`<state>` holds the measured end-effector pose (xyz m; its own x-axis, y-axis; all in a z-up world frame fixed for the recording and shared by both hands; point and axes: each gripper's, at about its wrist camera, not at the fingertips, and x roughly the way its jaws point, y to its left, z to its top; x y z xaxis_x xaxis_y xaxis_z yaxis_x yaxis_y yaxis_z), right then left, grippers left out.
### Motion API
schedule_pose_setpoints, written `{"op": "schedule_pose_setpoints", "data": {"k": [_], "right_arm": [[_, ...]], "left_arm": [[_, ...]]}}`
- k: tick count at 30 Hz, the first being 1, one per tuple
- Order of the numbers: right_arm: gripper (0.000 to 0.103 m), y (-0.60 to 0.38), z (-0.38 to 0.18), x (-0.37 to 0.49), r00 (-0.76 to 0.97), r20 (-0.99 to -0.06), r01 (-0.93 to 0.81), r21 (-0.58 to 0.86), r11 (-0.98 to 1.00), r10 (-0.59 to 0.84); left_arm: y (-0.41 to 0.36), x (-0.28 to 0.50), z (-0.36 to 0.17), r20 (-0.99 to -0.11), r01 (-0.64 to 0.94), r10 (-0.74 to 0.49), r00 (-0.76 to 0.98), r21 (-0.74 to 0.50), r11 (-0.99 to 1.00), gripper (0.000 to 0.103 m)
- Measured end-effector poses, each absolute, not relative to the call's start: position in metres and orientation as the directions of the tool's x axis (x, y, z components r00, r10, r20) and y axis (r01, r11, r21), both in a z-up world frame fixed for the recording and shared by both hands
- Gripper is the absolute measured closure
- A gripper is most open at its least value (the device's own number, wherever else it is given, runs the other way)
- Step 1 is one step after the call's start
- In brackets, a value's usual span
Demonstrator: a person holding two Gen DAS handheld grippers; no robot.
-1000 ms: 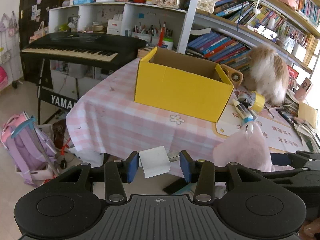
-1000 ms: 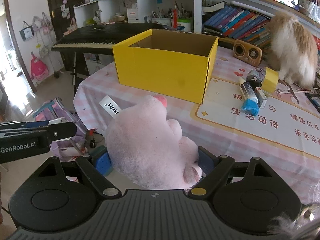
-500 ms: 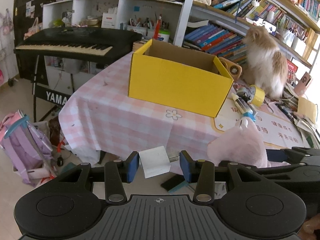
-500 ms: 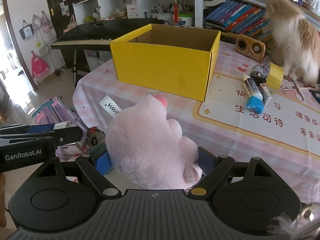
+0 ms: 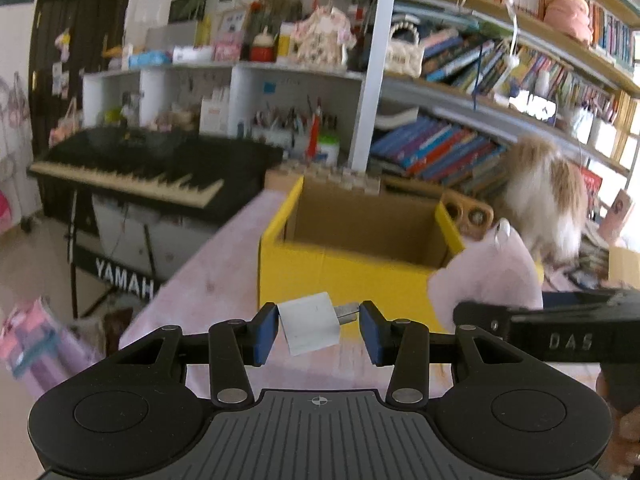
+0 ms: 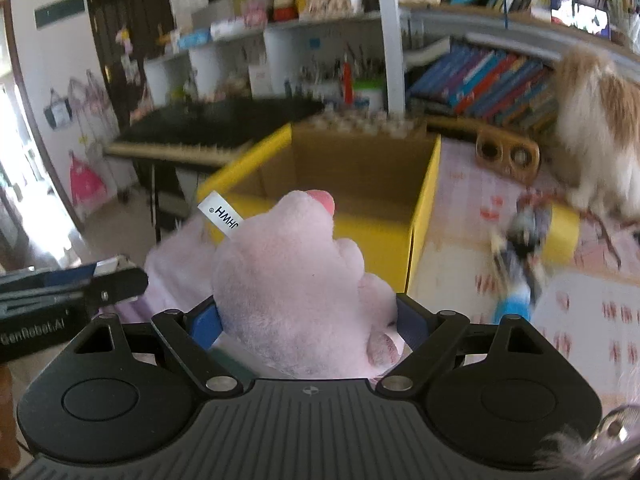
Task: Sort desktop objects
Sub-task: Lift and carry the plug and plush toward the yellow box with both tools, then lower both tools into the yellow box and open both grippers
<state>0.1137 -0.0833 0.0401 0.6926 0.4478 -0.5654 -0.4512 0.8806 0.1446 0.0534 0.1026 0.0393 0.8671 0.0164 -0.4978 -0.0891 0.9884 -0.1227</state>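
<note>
My left gripper (image 5: 318, 330) is shut on a small white charger plug (image 5: 308, 322), whose metal prongs point at the right pad. My right gripper (image 6: 308, 320) is shut on a pink plush toy (image 6: 296, 276) with a white label. The toy also shows at the right of the left wrist view (image 5: 488, 280). An open yellow cardboard box (image 5: 340, 280) stands on the pink checked tablecloth (image 5: 216, 280), just ahead of both grippers. Its brown inside (image 6: 360, 176) looks empty. The plush toy hangs in front of the box's near wall (image 6: 384, 244). Both views are blurred by motion.
A fluffy cat (image 6: 592, 128) sits on the table right of the box, beside a wooden speaker (image 6: 508, 156), a yellow tape roll (image 6: 564, 232) and small blurred items (image 6: 516, 248). A black piano keyboard (image 5: 140, 168) stands left, past the table's edge. Bookshelves fill the back.
Both grippers have moved forward and up toward the yellow box, which now looks larger with its inside in view. Each keeps its grip on the same thing.
</note>
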Motion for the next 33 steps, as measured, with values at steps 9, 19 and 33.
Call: {"op": "schedule_pose_setpoints", "data": {"k": [9,19,33], "right_arm": [[0.017,-0.077,0.077,0.197,0.738,-0.488,-0.487,0.092,0.868,0.466],[0.017,-0.047,0.052,0.29,0.622,-0.642,-0.523,0.084,0.848,0.448],[0.017,-0.008,-0.003,0.381,0.336,-0.854,-0.611,0.123,0.782,0.397]], "left_arm": [[0.095,0.127,0.059,-0.436,-0.083,0.054,0.898,-0.048,0.995,0.06],[0.09,0.213,0.012,-0.598,-0.066,0.077,0.798,0.04,0.997,0.06],[0.074,0.259,-0.014,-0.717,-0.01,0.047,0.695,0.056,0.998,0.06]]}}
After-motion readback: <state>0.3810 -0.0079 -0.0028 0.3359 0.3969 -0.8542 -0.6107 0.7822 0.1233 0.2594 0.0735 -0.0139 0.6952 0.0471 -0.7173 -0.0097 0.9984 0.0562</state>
